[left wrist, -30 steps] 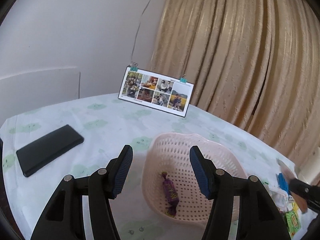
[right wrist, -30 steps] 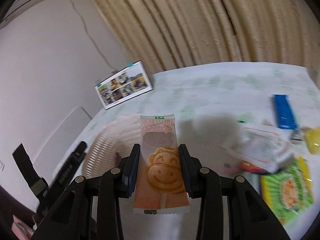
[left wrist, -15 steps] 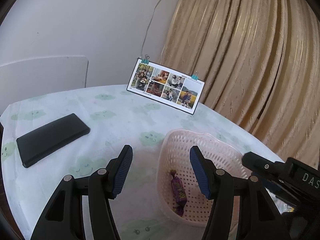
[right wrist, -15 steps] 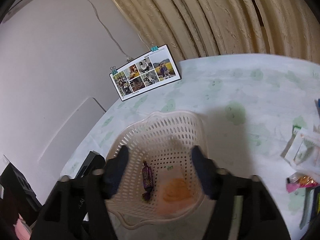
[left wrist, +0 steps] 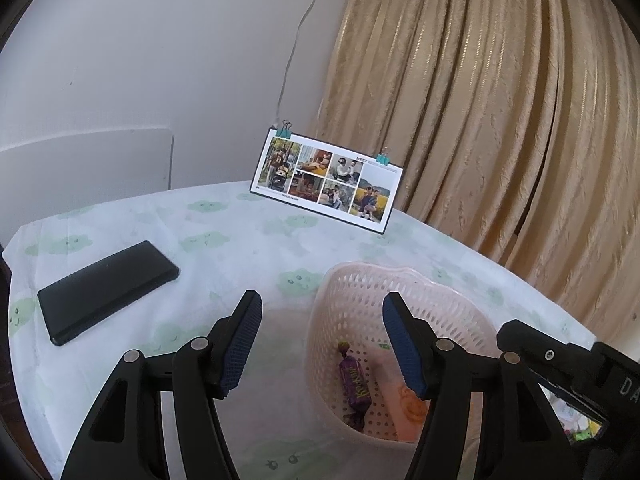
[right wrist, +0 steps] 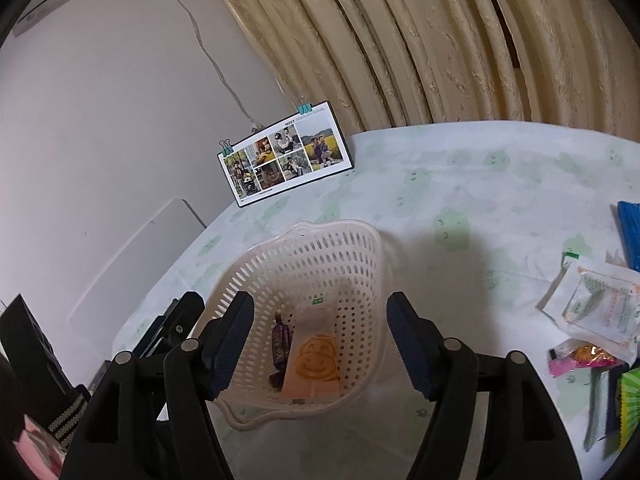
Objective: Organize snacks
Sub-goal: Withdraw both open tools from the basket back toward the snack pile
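Observation:
A pale pink perforated basket (right wrist: 340, 248) (left wrist: 360, 280) stands on the table. Inside it lie an orange smiley-face snack packet (right wrist: 314, 360) (left wrist: 408, 410) and a purple wrapped candy (right wrist: 281, 346) (left wrist: 354, 380). My right gripper (right wrist: 320, 344) hangs open just above the basket with nothing between its fingers. My left gripper (left wrist: 322, 344) is open too, empty, at the basket's left rim. More snack packets (right wrist: 596, 304) lie loose at the right of the right wrist view, among them a pink one (right wrist: 580, 358), a green one (right wrist: 630, 400) and a blue one (right wrist: 628, 232).
A photo card (left wrist: 326, 180) (right wrist: 286, 158) with binder clips stands at the table's far side before a beige curtain (left wrist: 500, 100). A black phone (left wrist: 106, 290) lies at the left. The tablecloth (right wrist: 460, 184) is white with green prints. The right gripper's body (left wrist: 560, 364) shows lower right in the left view.
My right gripper moved over the basket, opened and let go of the orange smiley packet, which now lies in the basket beside the purple candy. The left gripper shifted slightly left.

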### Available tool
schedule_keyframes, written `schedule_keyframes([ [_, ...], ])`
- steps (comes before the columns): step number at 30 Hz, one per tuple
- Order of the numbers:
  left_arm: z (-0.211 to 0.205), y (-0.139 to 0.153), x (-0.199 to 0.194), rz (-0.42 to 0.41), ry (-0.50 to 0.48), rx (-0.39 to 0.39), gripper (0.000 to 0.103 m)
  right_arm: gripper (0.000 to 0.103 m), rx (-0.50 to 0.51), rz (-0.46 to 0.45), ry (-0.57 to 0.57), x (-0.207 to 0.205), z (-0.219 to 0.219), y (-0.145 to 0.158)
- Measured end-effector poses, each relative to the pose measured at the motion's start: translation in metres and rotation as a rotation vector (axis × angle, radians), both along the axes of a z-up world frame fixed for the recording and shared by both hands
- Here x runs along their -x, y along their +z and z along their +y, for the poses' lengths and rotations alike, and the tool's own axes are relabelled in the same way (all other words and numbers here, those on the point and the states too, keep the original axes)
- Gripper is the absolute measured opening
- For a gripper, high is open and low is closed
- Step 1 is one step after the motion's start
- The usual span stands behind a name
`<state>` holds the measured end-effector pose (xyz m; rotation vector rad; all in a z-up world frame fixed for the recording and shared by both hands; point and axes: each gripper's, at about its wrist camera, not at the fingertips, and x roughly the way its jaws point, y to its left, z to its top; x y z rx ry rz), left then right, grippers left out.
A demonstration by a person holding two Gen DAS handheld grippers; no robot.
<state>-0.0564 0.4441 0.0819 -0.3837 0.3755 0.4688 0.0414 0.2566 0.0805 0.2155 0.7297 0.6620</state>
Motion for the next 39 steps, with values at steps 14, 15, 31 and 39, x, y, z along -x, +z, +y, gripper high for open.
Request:
schedule_keyframes([
  [14, -0.007, 0.003, 0.001, -0.005, 0.005, -0.047, 0.064, 0.068, 0.065, 0.005, -0.124, -0.003, -0.039, -0.014],
  [15, -0.008, 0.004, 0.001, -0.005, 0.005, -0.051, 0.064, 0.068, 0.066, 0.006, -0.134, -0.002, -0.044, -0.014],
  [31, -0.023, 0.007, 0.002, -0.014, 0.003, -0.153, 0.069, 0.073, 0.248, -0.021, -0.287, 0.009, -0.080, -0.028],
  [39, -0.030, 0.007, 0.002, -0.012, -0.010, -0.184, 0.069, 0.076, 0.306, -0.010, -0.410, 0.014, -0.124, -0.034],
])
